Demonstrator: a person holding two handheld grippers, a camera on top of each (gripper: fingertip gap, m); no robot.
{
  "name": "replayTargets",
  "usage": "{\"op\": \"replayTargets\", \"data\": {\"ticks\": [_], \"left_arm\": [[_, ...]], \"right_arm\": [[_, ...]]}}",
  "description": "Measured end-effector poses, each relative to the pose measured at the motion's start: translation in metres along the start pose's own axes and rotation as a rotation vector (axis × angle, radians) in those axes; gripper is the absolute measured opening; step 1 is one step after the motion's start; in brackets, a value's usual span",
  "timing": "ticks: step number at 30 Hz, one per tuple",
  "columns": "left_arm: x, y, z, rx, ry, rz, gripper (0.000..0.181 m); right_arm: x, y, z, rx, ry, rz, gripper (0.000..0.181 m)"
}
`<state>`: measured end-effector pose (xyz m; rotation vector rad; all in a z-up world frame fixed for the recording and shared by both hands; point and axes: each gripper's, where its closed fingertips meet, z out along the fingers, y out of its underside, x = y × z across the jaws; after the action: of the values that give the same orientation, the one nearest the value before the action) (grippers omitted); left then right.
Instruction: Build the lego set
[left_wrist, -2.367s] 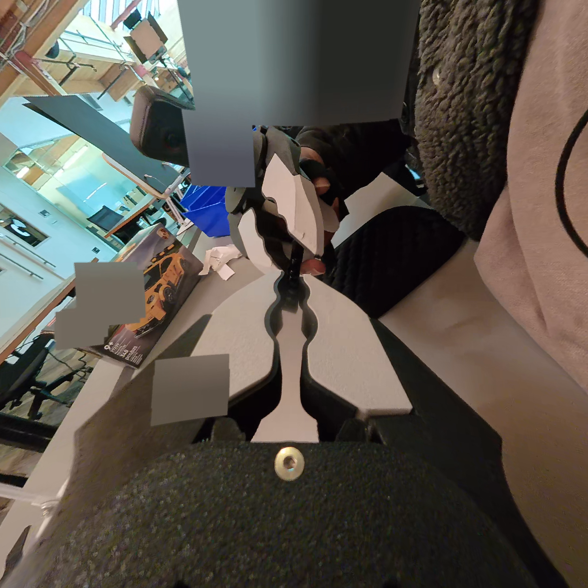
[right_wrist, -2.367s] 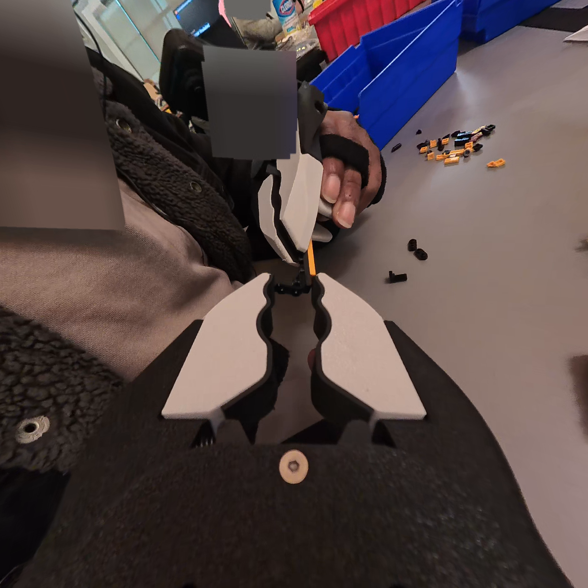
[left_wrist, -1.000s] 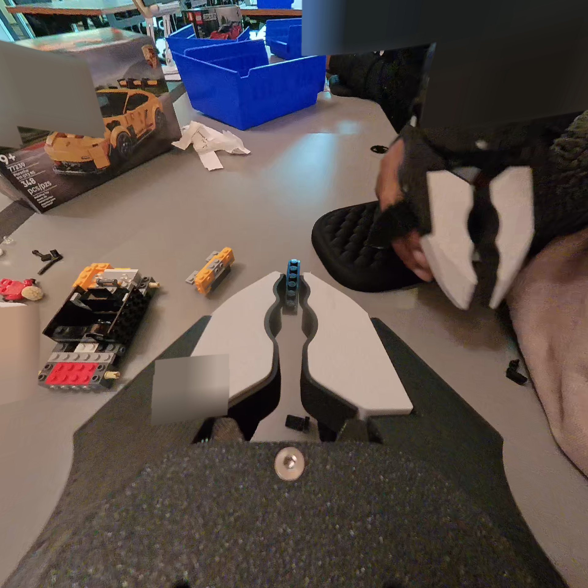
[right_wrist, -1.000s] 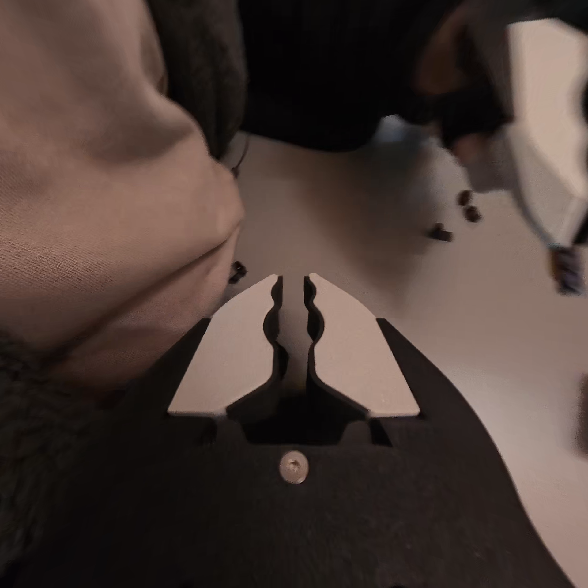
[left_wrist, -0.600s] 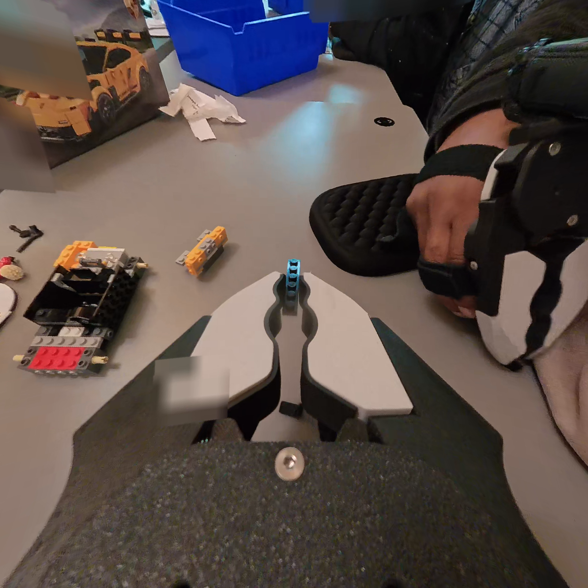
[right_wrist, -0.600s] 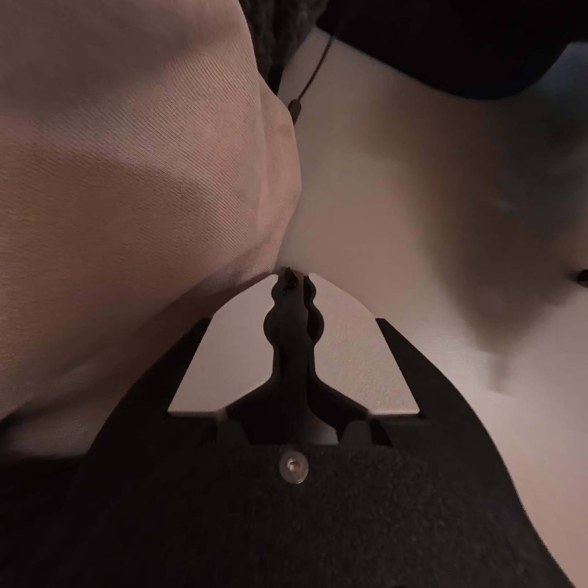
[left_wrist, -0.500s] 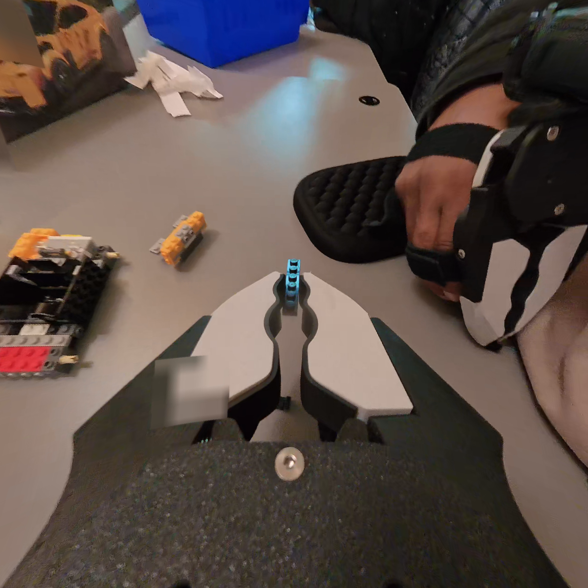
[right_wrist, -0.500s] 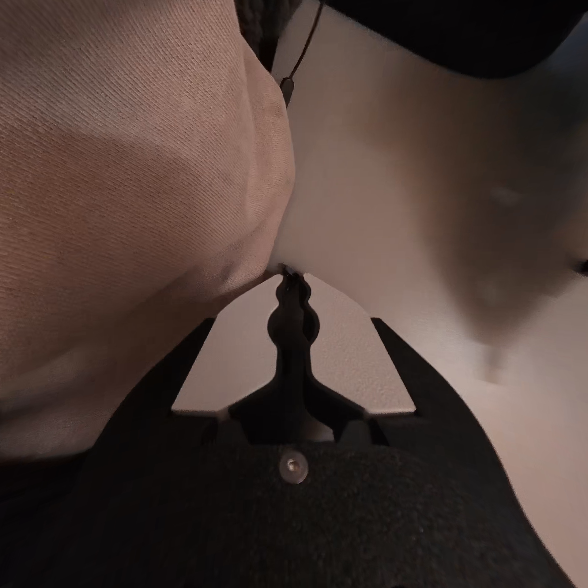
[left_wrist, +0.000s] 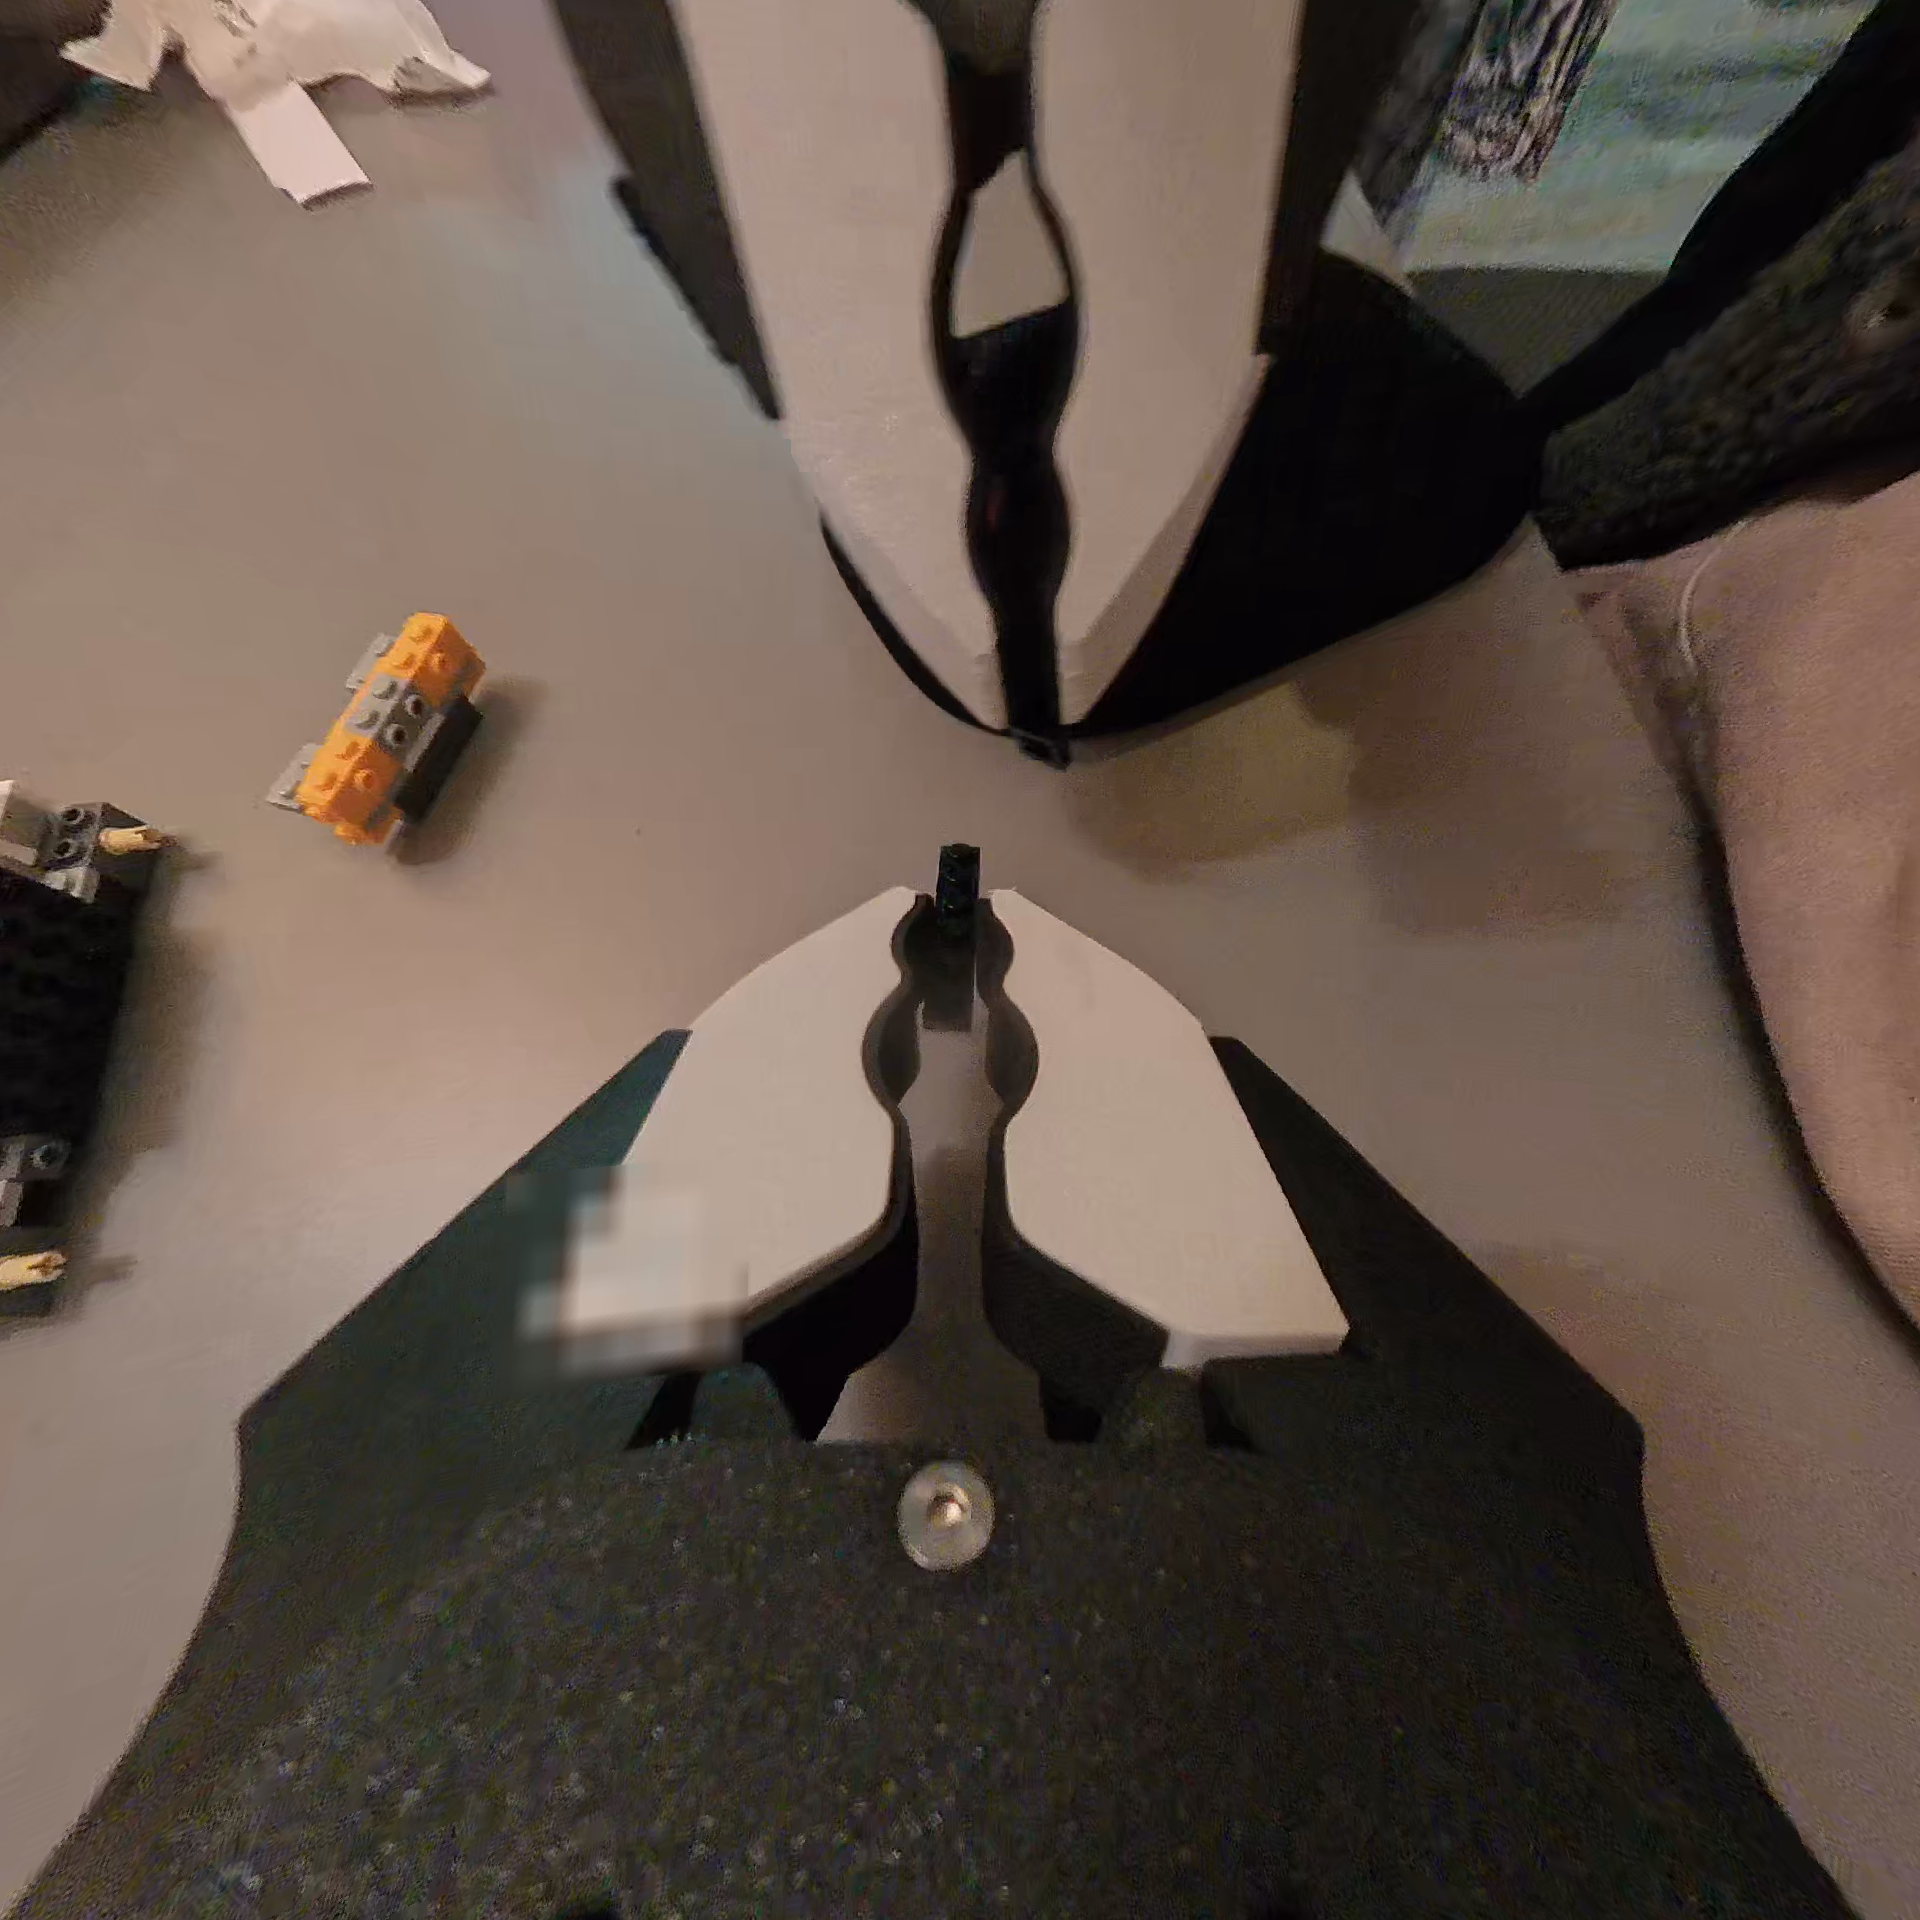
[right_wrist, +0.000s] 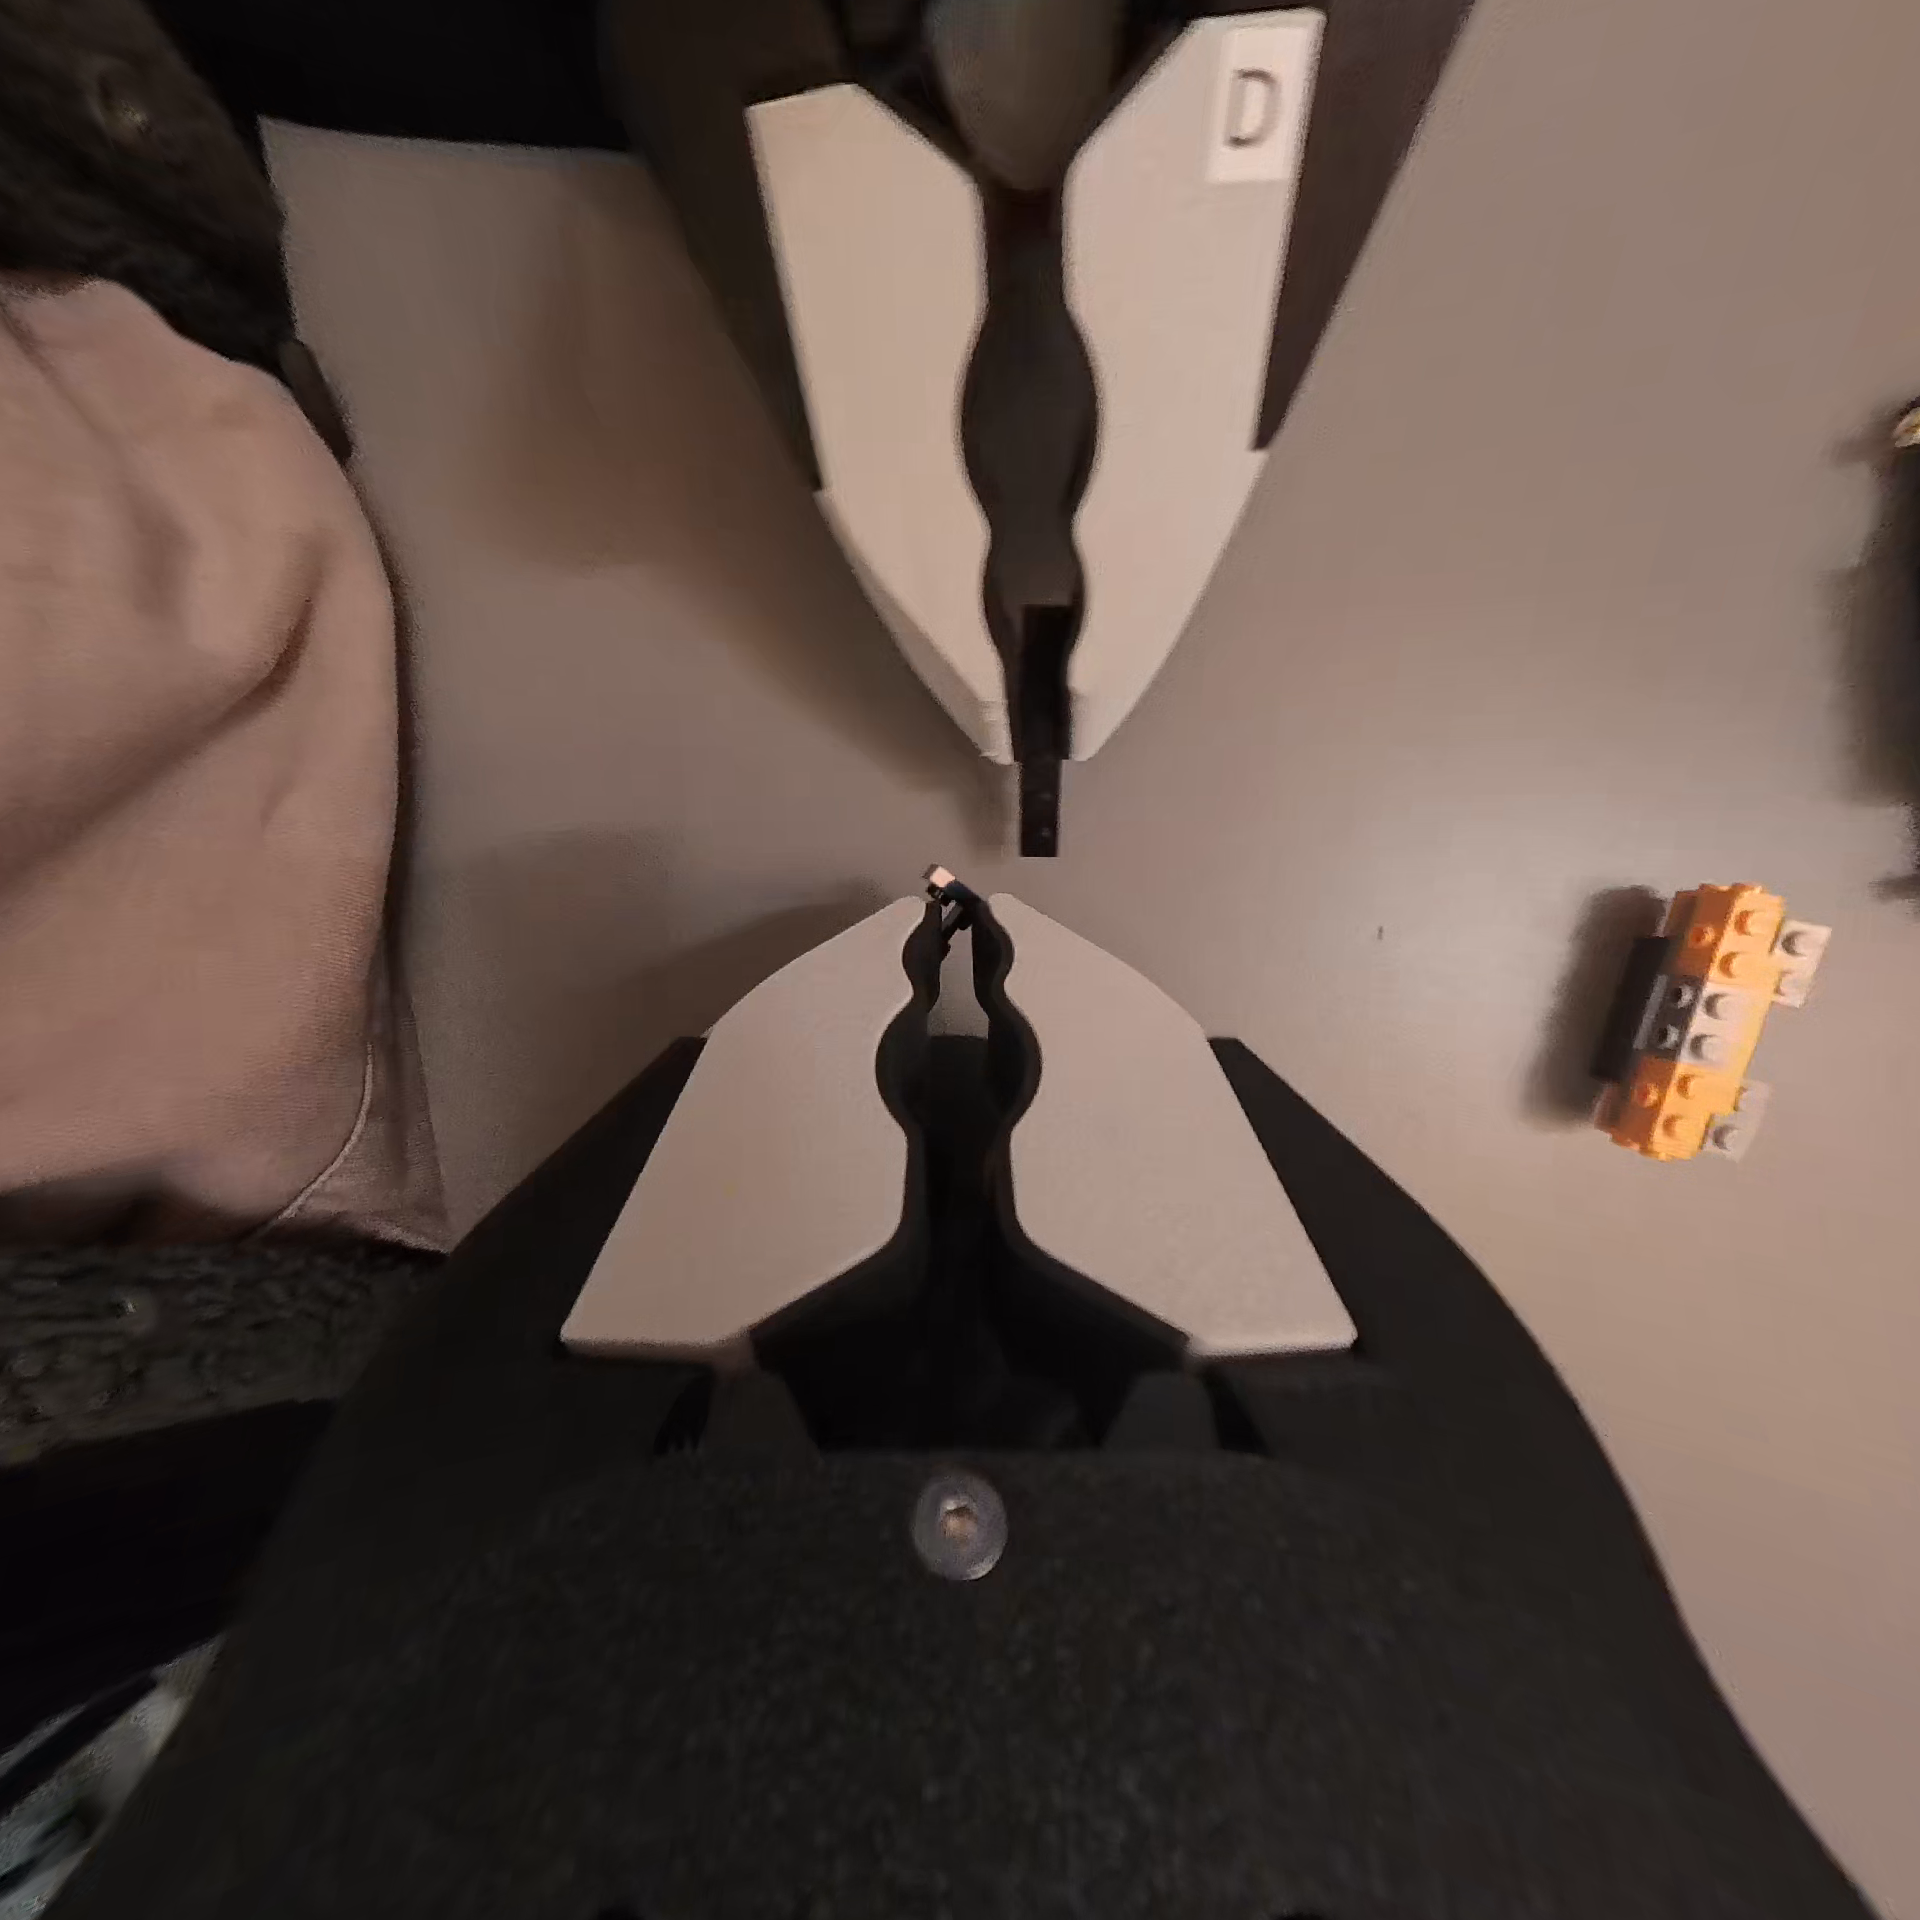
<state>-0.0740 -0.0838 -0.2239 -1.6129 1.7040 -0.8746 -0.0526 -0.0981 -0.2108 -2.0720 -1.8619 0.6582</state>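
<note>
Since half a second ago both grippers have swung tip to tip over the grey table (left_wrist: 312, 436). Left gripper (left_wrist: 957, 896) clamped on a thin studded strip (left_wrist: 957, 883), dark here; right gripper (right_wrist: 957, 906) pinches a tiny black piece (right_wrist: 948, 902). Both look light, rigid, easily twisted out; grip flat sides near the ends. Orange sub-assembly (left_wrist: 390, 727) lies apart; torn paper (left_wrist: 281, 73) beyond.

Right gripper (right_wrist: 954, 902) pinching a small dark piece (right_wrist: 948, 894); left gripper (right_wrist: 1039, 750) opposite, tip to tip (not touching), clamping a black bar (right_wrist: 1040, 805); orange-and-grey brick block (right_wrist: 1694, 1039) on grey table (right_wrist: 1455, 665).
</note>
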Motion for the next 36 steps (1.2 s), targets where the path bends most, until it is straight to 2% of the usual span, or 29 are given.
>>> {"op": "replayTargets", "data": {"ticks": [6, 16, 27, 36], "left_arm": [[0.003, 0.008, 0.006, -0.048, -0.005, 0.042, 0.008], [0.011, 0.002, 0.003, -0.004, 0.045, 0.078, 0.007], [0.015, 0.009, 0.007, -0.034, 0.091, 0.044, 0.008], [0.019, 0.015, 0.01, -0.061, 0.133, 0.003, 0.008]], "right_arm": [[0.012, 0.006, 0.014, -0.093, -0.124, 0.095, 0.005], [0.005, 0.007, 0.025, -0.176, -0.225, 0.029, 0.006], [0.003, 0.005, 0.033, -0.13, -0.173, -0.04, 0.005], [0.004, 0.008, 0.039, -0.179, -0.16, -0.126, 0.008]]}}
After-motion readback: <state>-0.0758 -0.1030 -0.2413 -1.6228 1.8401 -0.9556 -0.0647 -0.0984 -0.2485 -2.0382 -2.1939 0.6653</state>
